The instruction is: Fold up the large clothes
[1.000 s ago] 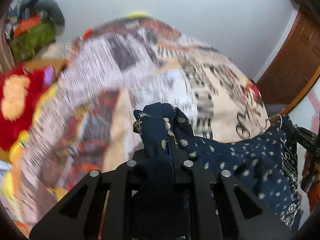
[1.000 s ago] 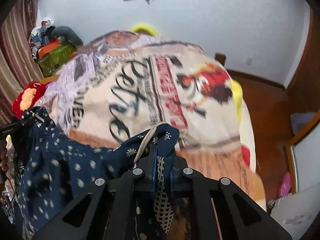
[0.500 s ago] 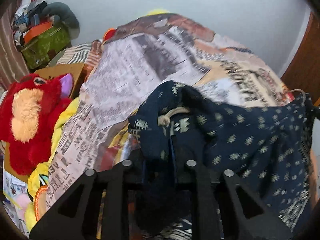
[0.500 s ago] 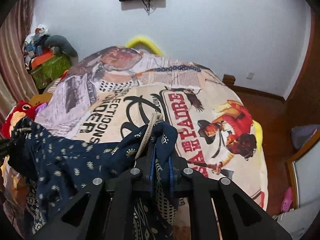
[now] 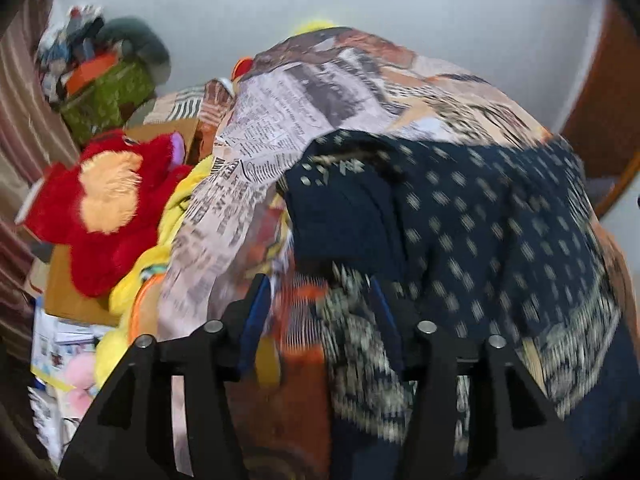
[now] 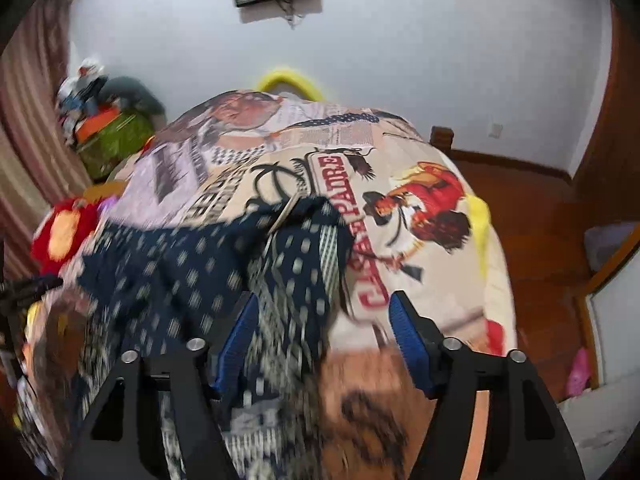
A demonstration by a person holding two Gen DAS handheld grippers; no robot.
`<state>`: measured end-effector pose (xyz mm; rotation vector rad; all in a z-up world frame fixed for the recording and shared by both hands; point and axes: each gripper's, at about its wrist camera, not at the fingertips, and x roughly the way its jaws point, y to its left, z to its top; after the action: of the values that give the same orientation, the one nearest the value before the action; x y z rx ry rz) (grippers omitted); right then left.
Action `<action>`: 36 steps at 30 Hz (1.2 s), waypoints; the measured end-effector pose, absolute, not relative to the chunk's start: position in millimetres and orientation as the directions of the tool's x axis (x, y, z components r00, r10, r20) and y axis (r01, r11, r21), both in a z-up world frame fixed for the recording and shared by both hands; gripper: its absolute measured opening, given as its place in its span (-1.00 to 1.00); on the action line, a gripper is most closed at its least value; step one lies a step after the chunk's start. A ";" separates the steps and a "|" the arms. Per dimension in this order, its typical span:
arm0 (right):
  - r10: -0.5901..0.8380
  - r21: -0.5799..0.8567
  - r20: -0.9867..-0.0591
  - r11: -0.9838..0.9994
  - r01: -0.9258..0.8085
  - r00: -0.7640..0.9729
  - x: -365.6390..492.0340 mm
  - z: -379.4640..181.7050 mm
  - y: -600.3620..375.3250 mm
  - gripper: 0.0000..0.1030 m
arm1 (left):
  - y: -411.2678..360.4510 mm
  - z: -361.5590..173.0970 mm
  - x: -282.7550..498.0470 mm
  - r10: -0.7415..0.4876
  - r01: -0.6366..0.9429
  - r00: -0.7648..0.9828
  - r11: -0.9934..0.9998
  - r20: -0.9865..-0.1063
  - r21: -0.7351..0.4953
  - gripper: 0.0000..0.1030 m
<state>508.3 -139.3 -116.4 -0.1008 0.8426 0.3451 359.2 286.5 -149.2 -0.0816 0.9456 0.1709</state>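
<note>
The left gripper has just been opening; its 2 jaws stand apart, with a blurred fold of the navy patterned garment loose between them. The right gripper has just been opening too, its jaws spread wide over the garment's edge, pinching nothing. The garment lies on the printed bedspread.
</note>
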 end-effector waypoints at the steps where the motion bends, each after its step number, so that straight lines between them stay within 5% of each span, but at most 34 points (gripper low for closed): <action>1: 0.258 0.034 -0.740 0.937 -0.348 0.621 492.7 -112.2 -141.3 0.45 | 278.2 -144.7 344.5 0.107 -0.164 0.574 0.986 -0.811 0.014 0.16; 12: 0.332 0.046 -0.761 0.885 -0.463 0.558 331.4 -109.3 -147.4 0.75 | 229.0 -148.5 217.9 -0.055 -0.114 0.538 0.984 -0.841 -0.137 0.35; 26: 0.382 0.202 -0.848 0.874 -0.442 0.367 249.1 -176.3 -149.4 0.75 | 229.2 -247.1 153.7 -0.136 -0.263 0.399 0.930 -0.907 -0.256 0.35; 36: 0.406 0.226 -0.844 0.862 -0.454 0.350 240.8 -173.6 -141.2 0.26 | 224.4 -286.2 140.8 -0.272 -0.311 0.393 0.860 -0.878 -0.406 0.35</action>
<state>240.8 -141.2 -173.6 -0.0504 1.0777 0.5576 140.8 224.4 -286.2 -0.5696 1.1847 0.0265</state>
